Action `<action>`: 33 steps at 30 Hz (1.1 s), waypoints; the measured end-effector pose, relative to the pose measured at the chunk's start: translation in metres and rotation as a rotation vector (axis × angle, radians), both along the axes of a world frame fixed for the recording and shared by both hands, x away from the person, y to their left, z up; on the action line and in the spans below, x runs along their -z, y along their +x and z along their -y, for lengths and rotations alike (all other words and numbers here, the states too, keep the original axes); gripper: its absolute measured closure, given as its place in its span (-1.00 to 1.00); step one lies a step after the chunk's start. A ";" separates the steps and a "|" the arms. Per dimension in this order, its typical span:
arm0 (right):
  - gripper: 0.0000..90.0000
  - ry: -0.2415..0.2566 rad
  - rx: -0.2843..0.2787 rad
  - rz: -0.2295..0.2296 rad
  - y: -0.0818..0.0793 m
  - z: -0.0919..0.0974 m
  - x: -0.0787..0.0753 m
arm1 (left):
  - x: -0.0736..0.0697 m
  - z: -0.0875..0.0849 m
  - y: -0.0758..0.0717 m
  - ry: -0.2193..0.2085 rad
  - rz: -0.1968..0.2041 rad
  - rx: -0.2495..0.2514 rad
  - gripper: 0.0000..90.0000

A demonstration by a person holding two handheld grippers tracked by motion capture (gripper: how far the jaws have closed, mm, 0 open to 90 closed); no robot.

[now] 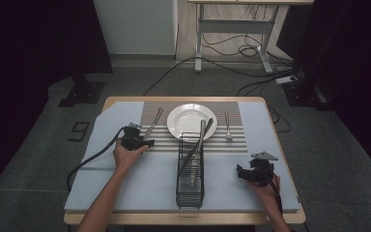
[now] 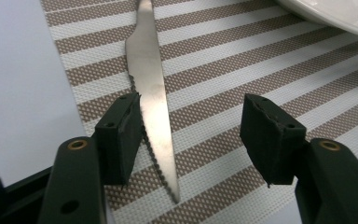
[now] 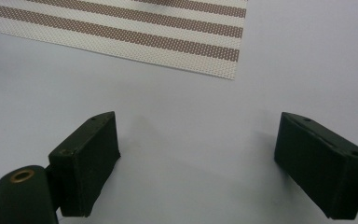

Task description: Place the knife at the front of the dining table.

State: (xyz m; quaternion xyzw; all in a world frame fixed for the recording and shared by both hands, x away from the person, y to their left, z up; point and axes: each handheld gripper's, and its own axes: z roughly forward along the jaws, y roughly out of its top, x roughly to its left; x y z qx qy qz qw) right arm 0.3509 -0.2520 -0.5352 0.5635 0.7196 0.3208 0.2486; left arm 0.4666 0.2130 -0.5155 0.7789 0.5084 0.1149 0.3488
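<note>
since our left gripper [image 2: 191, 135] gapes empty, knife [image 2: 151, 100] brushing its 9 o'clock pad, we centre before closing.

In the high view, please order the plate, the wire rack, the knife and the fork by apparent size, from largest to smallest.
1. Wire rack, though it stands nearest the camera.
2. Plate.
3. Knife.
4. Fork; it looks only slightly shorter than the knife.

My high view looks forward and down on the whole table [image 1: 125, 108]. My left gripper view sits close over the striped placemat [image 2: 242, 60], as does my right one [image 3: 121, 28]; all three share that mat.
</note>
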 end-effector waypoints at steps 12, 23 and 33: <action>-0.70 0.000 0.000 0.000 0.000 0.000 0.000 | 0.001 0.004 -0.003 -0.047 -0.006 0.019 -0.10; -0.70 0.000 0.000 0.000 0.000 0.000 0.000 | 0.002 0.006 -0.002 -0.071 -0.005 0.019 -0.09; -0.70 0.000 0.000 0.000 0.000 0.000 0.000 | 0.003 0.007 -0.002 -0.077 0.002 0.021 -0.07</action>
